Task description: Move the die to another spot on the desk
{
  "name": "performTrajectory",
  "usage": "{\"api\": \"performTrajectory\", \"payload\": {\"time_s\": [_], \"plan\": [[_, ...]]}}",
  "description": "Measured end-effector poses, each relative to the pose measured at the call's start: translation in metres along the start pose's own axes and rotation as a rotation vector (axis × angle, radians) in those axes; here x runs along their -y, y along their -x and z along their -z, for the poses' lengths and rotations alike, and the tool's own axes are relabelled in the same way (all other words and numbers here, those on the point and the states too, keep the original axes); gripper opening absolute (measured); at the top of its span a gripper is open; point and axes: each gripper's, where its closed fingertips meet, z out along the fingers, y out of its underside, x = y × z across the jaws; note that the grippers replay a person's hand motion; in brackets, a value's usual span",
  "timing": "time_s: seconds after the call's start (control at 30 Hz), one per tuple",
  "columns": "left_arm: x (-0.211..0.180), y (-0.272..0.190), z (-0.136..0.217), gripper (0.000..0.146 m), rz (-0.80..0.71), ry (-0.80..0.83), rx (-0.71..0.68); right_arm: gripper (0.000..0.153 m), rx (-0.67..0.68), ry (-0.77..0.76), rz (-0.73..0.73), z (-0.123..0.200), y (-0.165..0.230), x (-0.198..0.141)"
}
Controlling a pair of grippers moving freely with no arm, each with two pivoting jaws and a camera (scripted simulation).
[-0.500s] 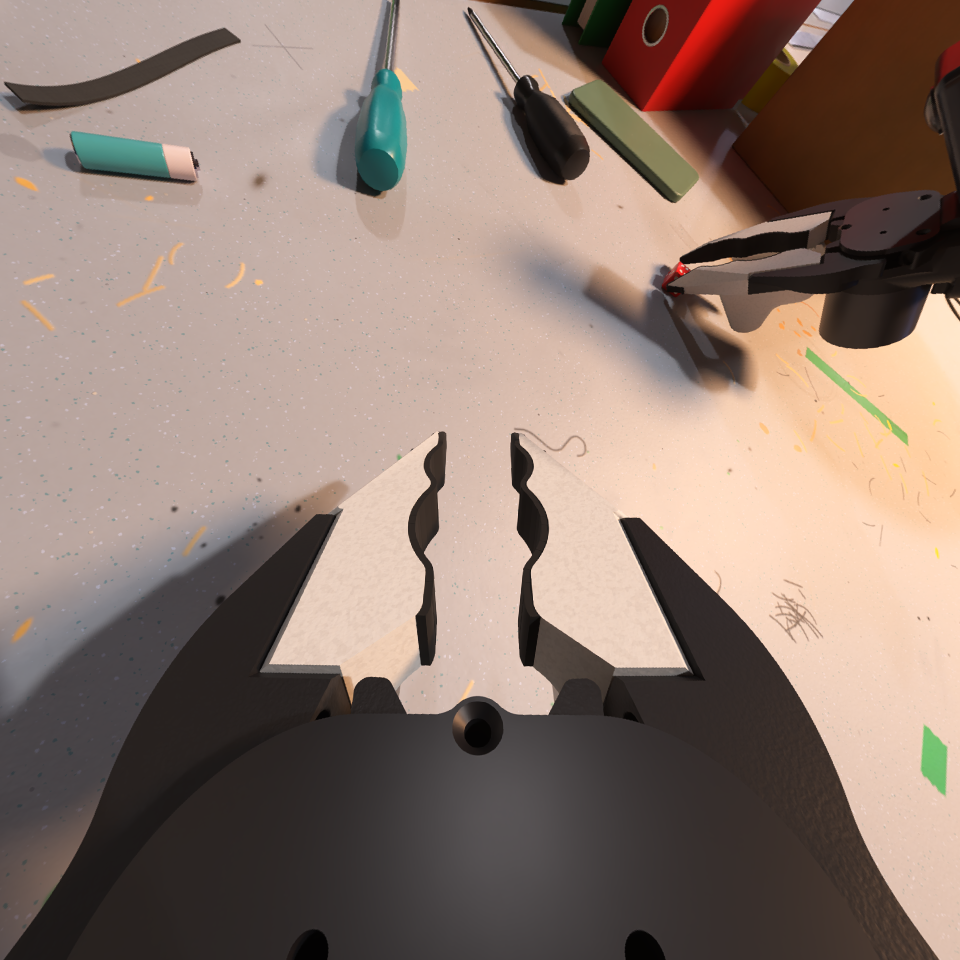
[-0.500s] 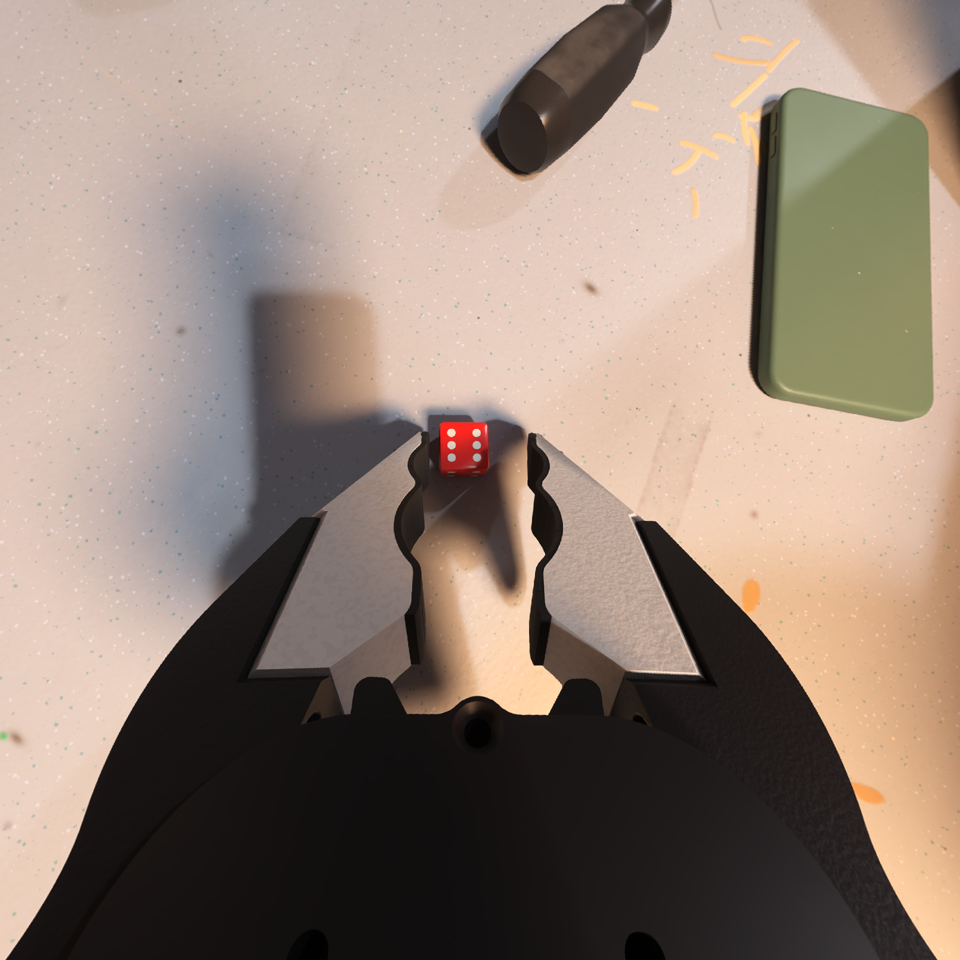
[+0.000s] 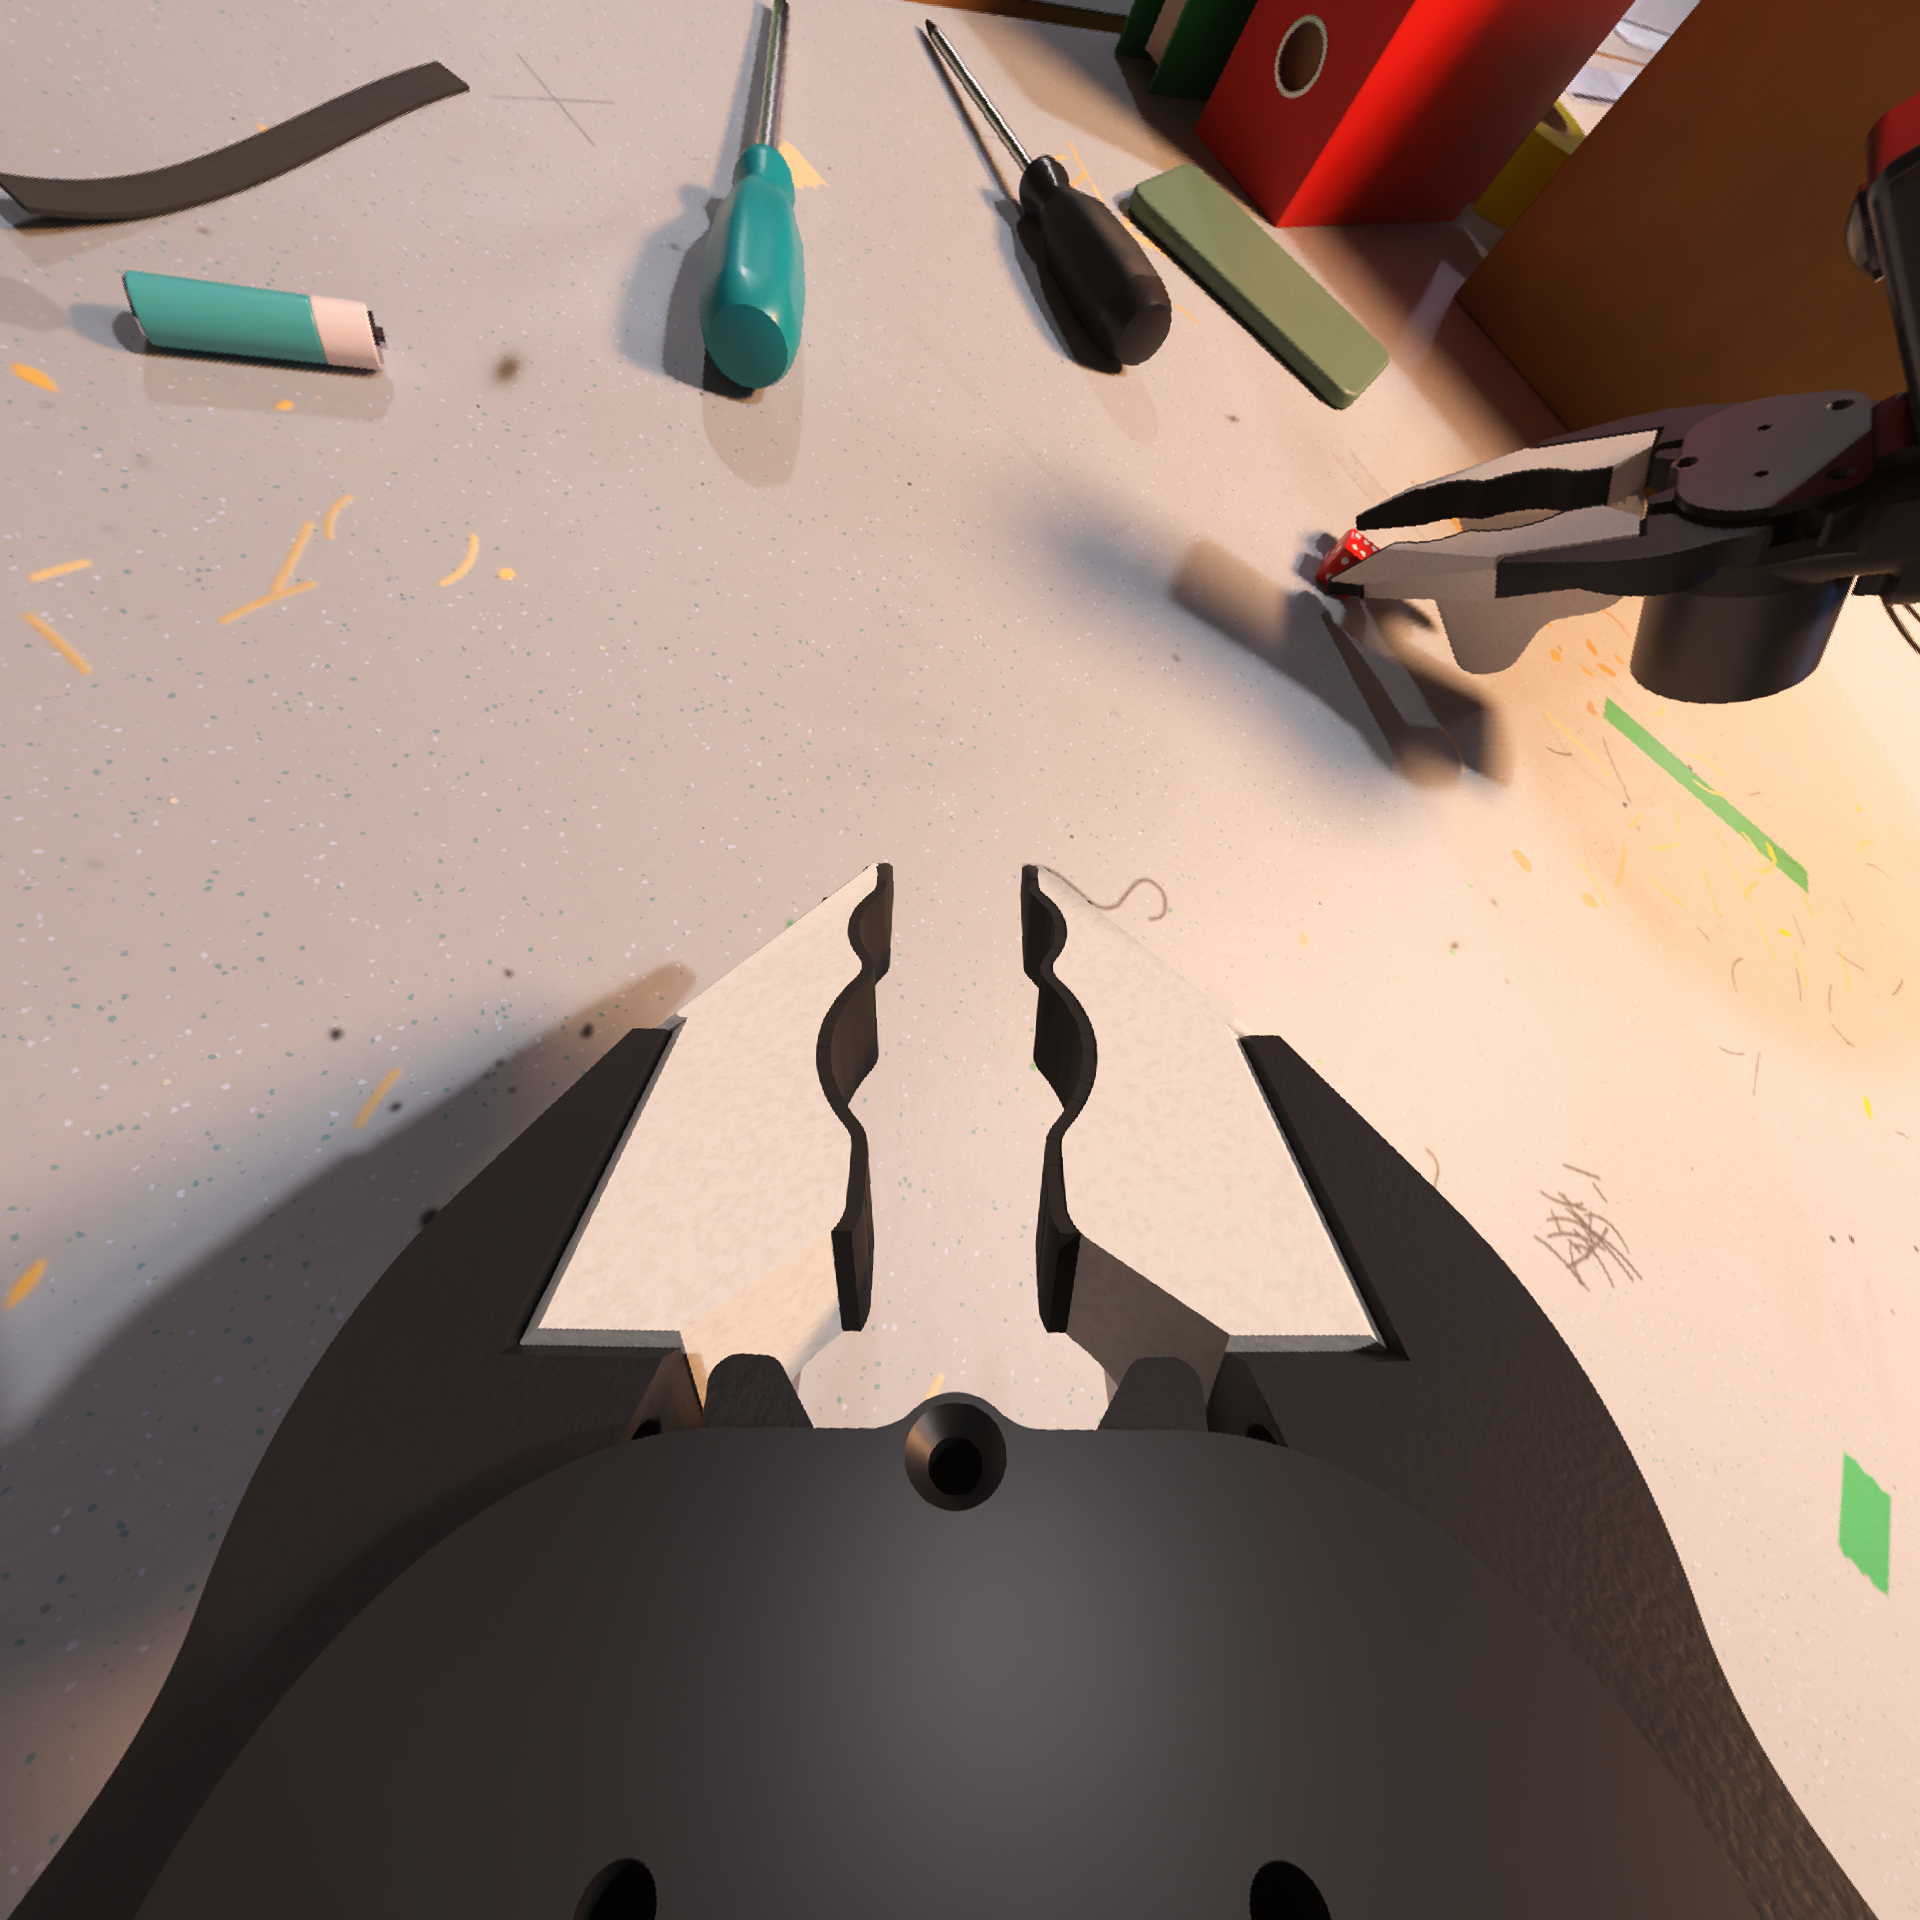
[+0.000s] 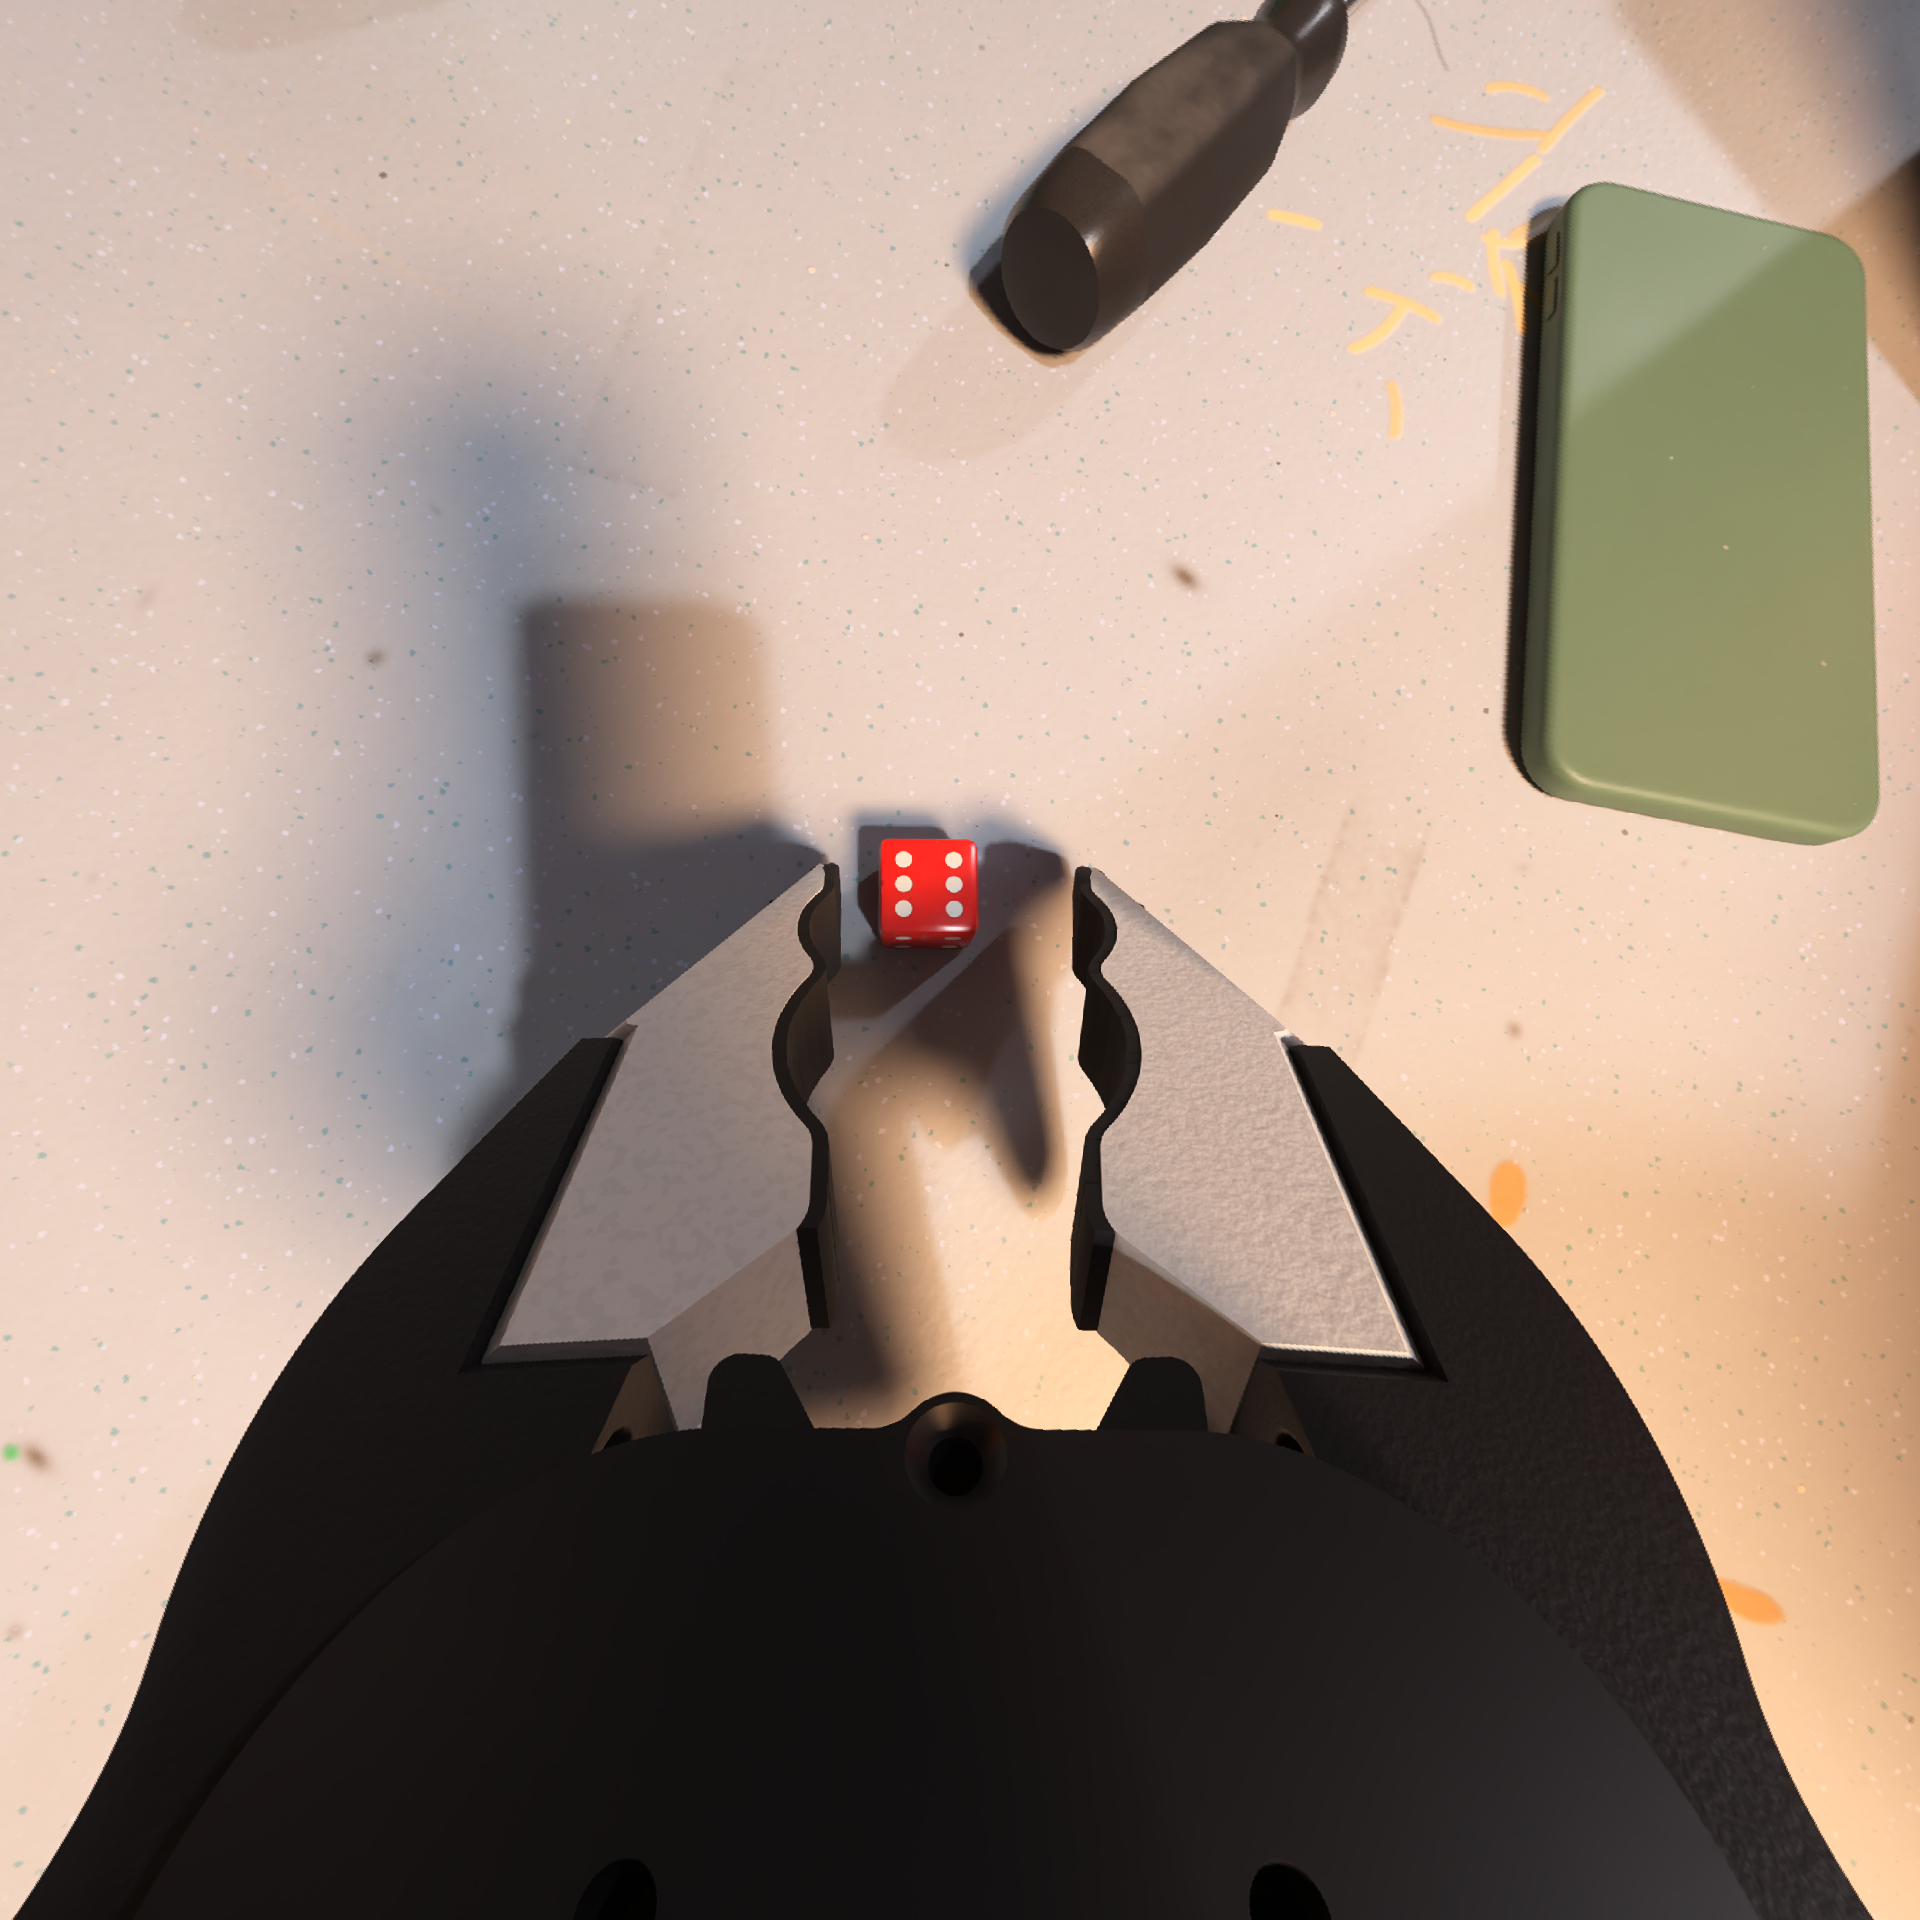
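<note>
In the left wrist view, the left gripper is hanging over the pale speckled desk with its two grey fingers standing a narrow gap apart and nothing lying between them. Beyond it, a teal-handled screwdriver, a black-handled screwdriver, a flat olive-green rounded slab and a teal lighter with a pale pink end are lying on the desk, with a curved dark strip at the far left and a red box file standing at the back. Far to the right, the right gripper is reaching in sideways, and the small red die with white pips is showing at its fingertips.

In the right wrist view, the right gripper is holding its fingers wider apart, and the die is sitting on the desk between the two tips, closer to the left-hand one; gaps are showing on both sides, so neither finger is touching it. The black-handled screwdriver and the green slab are lying farther ahead to the right.
</note>
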Motion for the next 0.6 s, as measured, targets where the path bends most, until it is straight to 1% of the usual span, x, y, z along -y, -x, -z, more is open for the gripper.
{"api": "performTrajectory", "payload": {"time_s": [0.2,0.43,0.47,0.53,0.57,0.6], "plan": [[-0.0019,0.0003,0.0010,0.025,0.005,0.002,0.003,0.046,0.053,-0.010,-0.032,-0.0007,0.0069,0.0016],[-0.0015,-0.0004,0.0004,0.024,0.001,0.003,0.002,0.046,0.052,-0.001,-0.029,-0.0029,0.0049,-0.0018],[-0.0014,-0.0005,0.0004,0.024,0.001,0.003,0.003,0.043,0.057,-0.004,-0.031,-0.0031,0.0056,-0.0019],[-0.0012,-0.0007,0.0006,0.024,0.001,0.001,0.003,0.024,0.053,-0.004,-0.019,-0.0030,0.0059,-0.0023],[-0.0012,-0.0008,0.0007,0.024,0.002,0.001,0.003,0.018,0.051,-0.004,-0.013,-0.0029,0.0062,-0.0023],[-0.0013,-0.0008,0.0008,0.024,0.003,0.001,0.003,0.018,0.050,-0.004,-0.011,-0.0029,0.0063,-0.0023]]}}
